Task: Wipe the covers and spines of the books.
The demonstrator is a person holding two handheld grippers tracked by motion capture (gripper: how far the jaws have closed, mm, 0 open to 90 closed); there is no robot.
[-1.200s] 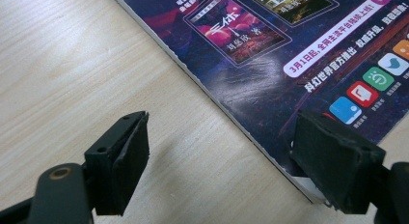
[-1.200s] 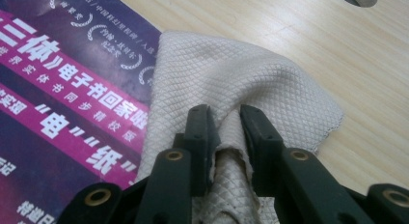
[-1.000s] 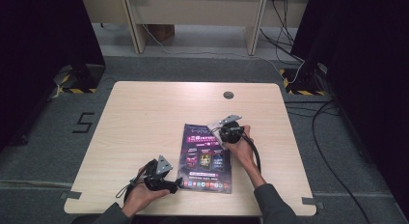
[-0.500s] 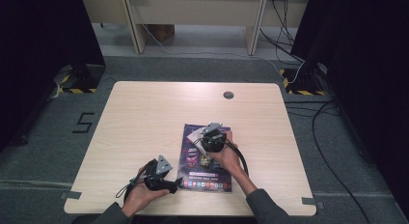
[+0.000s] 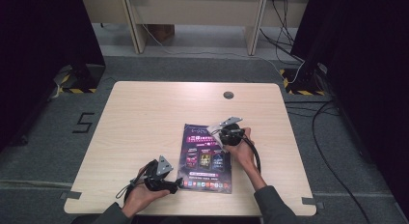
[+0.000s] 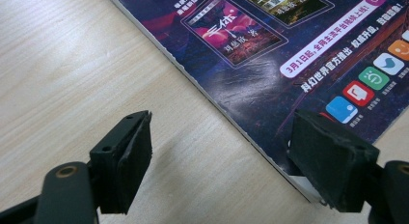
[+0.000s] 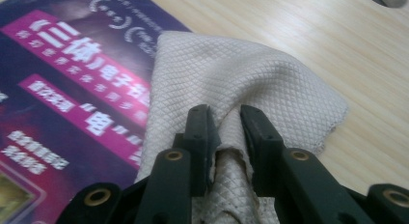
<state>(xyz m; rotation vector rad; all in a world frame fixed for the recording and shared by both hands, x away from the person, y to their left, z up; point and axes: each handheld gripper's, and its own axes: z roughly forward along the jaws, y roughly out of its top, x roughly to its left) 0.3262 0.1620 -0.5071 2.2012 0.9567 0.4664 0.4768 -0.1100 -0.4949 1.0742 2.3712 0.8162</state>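
Dragged rightward, the waffle-textured cloth [image 7: 251, 84] stays pinched by the right hand-held gripper [image 7: 225, 132] on the glossy magazine [image 7: 62, 103].

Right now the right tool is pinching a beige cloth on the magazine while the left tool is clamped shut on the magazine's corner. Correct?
Not quite. The left tool is open, its jaws straddling the magazine corner without gripping, as the left gripper view shows. The right tool does pinch the beige cloth.
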